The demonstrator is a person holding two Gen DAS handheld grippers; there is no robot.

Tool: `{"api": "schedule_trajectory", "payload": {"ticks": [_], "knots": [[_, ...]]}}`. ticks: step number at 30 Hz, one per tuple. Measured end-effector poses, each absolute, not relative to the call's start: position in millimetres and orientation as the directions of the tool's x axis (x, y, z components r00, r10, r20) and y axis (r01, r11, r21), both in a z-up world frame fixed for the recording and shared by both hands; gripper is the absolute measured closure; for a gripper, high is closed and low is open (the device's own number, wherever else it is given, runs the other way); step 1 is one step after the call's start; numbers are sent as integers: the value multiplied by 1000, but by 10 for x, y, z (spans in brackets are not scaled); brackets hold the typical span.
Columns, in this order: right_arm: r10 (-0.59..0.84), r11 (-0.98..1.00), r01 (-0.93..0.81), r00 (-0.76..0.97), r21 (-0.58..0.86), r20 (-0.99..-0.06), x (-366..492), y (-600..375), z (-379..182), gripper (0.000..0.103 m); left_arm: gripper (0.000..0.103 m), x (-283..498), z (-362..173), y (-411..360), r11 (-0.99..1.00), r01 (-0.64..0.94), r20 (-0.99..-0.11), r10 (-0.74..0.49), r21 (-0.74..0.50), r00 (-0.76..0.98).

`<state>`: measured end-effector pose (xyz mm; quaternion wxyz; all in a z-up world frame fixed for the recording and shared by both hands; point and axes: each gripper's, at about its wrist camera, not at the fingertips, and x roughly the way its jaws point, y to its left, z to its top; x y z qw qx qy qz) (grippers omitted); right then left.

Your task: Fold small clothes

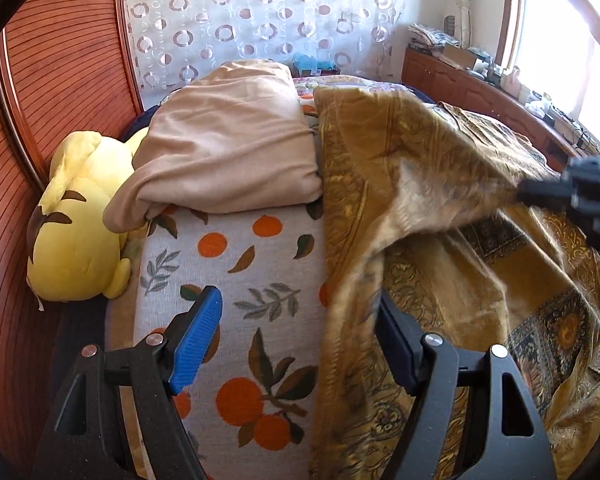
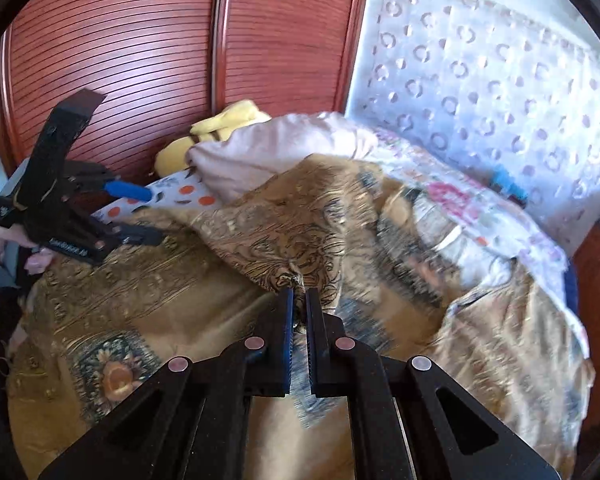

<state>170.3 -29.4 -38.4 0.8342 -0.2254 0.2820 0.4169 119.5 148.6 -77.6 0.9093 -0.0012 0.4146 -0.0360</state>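
Right gripper (image 2: 298,300) has its jaws almost together, pinching a bunched fold of the gold patterned cloth (image 2: 284,240) and lifting it into a peak above the bed (image 1: 236,264). Left gripper (image 1: 296,344) stands wide apart near the bed's front edge, one blue pad (image 1: 198,340) over the orange-print cover, the other finger partly hidden behind the cloth's hanging edge; it grips nothing.

The cloth lies spread over the right half of the bed, draping toward the front edge, with a folded beige garment (image 1: 228,148) beside it toward the headboard and a yellow plush toy (image 1: 76,220) at the left edge.

By its sheen and loose falling folds, the cloth looks thin, light and limp, probably slippery. It will likely sag and slide unless held taut, so a corner or hem is the better hold than mid-panel; the left gripper could take the hanging edge just beside it.
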Motion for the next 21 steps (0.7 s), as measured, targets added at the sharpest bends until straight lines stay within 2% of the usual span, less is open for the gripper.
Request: {"api": "schedule_trajectory", "payload": {"ticks": [5, 7, 9, 11, 16, 21], "knots": [[601, 492, -867, 401, -75, -691, 1578, -201, -548, 97, 27, 1189, -686, 1480, 998, 61, -729, -60, -26, 682], [629, 476, -878, 376, -45, -680, 1534, -216, -531, 86, 27, 1185, -697, 1510, 998, 52, -734, -49, -18, 677], [651, 481, -877, 373, -21, -661, 1529, -291, -486, 66, 27, 1185, -743, 1566, 999, 38, -745, -28, -4, 667], [667, 498, -867, 385, -2, -639, 1583, -444, -434, 53, 27, 1188, -796, 1622, 1000, 17, -755, -1, 14, 656], [600, 617, -787, 467, 4, -650, 1862, -594, -441, 53, 27, 1200, -913, 1707, 1000, -5, -770, 0, -5, 638], [548, 693, -712, 422, 110, -723, 2355, -436, -600, 53, 27, 1210, -935, 1692, 1000, 3, -768, -11, -12, 640]]}}
